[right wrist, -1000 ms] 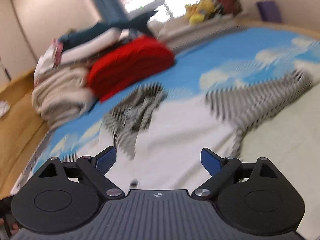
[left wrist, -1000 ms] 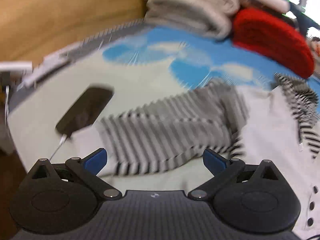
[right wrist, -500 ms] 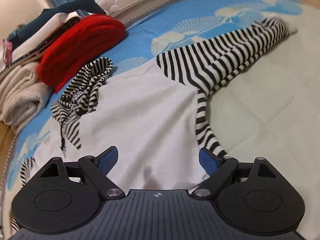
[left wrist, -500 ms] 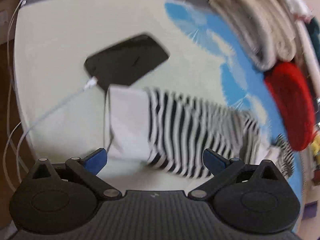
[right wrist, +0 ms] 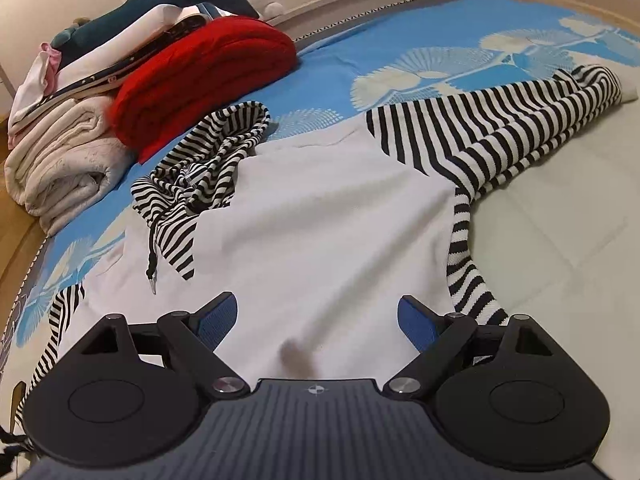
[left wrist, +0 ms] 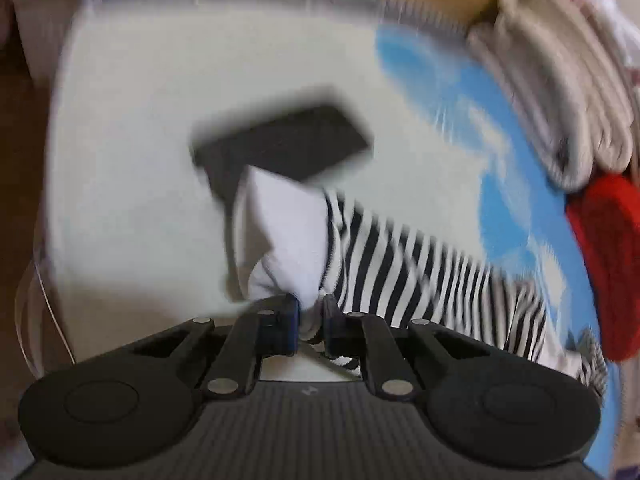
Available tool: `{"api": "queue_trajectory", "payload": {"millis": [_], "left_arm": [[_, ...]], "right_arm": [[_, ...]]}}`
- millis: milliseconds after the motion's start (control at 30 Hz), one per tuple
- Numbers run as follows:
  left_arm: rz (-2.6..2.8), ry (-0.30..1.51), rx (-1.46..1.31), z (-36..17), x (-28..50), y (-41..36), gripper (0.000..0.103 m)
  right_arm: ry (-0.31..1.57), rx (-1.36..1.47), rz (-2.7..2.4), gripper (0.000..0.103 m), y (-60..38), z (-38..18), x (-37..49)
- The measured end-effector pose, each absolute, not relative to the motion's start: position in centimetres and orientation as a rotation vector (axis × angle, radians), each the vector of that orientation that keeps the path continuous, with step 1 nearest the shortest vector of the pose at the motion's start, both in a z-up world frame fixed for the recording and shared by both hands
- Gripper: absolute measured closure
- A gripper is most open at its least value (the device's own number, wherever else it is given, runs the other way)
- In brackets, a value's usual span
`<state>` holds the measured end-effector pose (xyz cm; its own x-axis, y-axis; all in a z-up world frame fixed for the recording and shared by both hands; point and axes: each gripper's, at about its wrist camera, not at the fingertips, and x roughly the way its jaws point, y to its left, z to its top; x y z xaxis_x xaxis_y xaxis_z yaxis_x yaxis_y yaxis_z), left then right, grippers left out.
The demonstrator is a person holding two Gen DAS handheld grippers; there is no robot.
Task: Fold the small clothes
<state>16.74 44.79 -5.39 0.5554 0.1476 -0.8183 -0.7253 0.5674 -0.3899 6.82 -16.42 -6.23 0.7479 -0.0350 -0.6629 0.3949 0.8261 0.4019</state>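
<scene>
White cuff fabric now sits pinched in your left hand-held gripper (left wrist: 308,320), whose jaws are closing on it; half a second ago they stood wide apart above that cuff. You have your hold on the striped sleeve (left wrist: 420,280), so the fold can likely begin. This gripper tilts steeply down at the bed (left wrist: 132,200), by a black phone (left wrist: 288,148). Your right hand-held gripper (right wrist: 318,322) hovers with jaws spread, empty, angled down over the hoodie (right wrist: 320,220), which lies flat on the bed with the sleeve stretched out.
</scene>
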Motion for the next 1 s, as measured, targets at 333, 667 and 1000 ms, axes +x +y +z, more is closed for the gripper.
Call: {"api": "queue_trajectory", "payload": {"millis": [333,667,1000], "left_arm": [[0.656,0.734,-0.726,-4.2,15.9,50.0,0.1],[0.629,0.676,-0.794,-4.3,15.8,50.5,0.099],[0.541,0.716,-0.923,-4.6,14.5,48.2,0.018]], "right_arm": [[0.723,0.57,-0.247,0.014,-17.3,-6.7,6.6],[0.735,0.543,-0.215,0.014,-15.9,-6.8,7.2],[0.751,0.575,-0.222,0.014,-16.3,-7.0,7.1]]}}
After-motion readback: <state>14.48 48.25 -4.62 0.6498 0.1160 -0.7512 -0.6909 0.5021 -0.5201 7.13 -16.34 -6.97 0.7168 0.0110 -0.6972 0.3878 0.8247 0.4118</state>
